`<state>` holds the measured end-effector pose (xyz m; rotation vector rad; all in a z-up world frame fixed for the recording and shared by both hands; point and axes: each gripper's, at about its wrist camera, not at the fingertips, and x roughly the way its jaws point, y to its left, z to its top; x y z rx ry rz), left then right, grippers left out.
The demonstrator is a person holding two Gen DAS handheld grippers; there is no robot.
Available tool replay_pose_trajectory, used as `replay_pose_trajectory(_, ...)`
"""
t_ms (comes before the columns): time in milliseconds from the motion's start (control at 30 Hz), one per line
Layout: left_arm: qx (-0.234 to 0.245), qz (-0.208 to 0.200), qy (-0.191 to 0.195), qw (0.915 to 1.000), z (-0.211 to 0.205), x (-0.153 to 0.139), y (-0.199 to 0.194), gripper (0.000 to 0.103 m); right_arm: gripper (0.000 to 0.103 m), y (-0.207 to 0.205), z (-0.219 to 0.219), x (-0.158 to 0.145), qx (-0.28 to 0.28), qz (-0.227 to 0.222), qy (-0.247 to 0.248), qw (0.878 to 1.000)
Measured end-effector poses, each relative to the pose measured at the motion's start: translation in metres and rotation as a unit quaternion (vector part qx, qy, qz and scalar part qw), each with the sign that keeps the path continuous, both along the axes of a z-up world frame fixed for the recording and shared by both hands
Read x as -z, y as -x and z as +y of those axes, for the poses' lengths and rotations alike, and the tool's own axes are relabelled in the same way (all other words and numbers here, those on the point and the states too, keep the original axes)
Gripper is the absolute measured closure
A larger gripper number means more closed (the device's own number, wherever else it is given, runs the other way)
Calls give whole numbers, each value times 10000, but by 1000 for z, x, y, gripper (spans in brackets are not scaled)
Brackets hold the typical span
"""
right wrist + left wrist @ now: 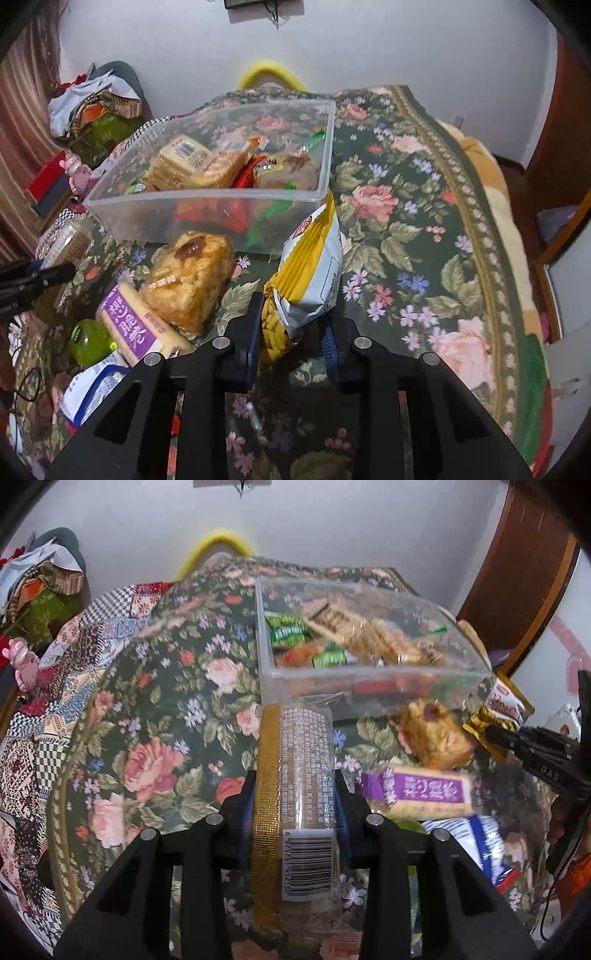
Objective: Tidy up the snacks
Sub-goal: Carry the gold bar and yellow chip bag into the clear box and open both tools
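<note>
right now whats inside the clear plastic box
The clear plastic box holds cracker packs, green candies and red wrappers. Whatever lies beneath them is covered.

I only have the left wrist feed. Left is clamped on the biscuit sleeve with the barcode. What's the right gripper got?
Observer: The right gripper is shut on a yellow-and-white snack bag, pinched at its crimped lower end.
Operator: Is that bag over the bin yet?
Observer: Not inside. Its top corner reaches the near right corner of the clear plastic bin, the rest hangs in front of it.
Operator: Anything loose on the cloth I can't make out near my lower right?
Observer: A green round bottle or jar lies beside the purple-label cracker pack; in your view it is only a sliver.
</note>
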<state>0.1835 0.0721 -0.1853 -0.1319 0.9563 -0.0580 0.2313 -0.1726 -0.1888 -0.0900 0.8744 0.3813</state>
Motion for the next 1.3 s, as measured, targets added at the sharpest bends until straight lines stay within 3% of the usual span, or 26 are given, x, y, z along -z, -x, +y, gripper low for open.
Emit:
replay_pose_trajectory(533,-68,-665,-2,9978,-2,-60,-27,67,77,4,6,-54,-113,-682,-289,9972)
replay_pose_trajectory(833,-135,-825,-61,9965,-8,-68,-65,67,77,-17,22,-67,-167,-922,-428,9947)
replay_pose_trajectory(1300,-151,-718,-242,9970,-13,-53,-131,67,77,-72,55,-54,-243,-720,-341,9965)
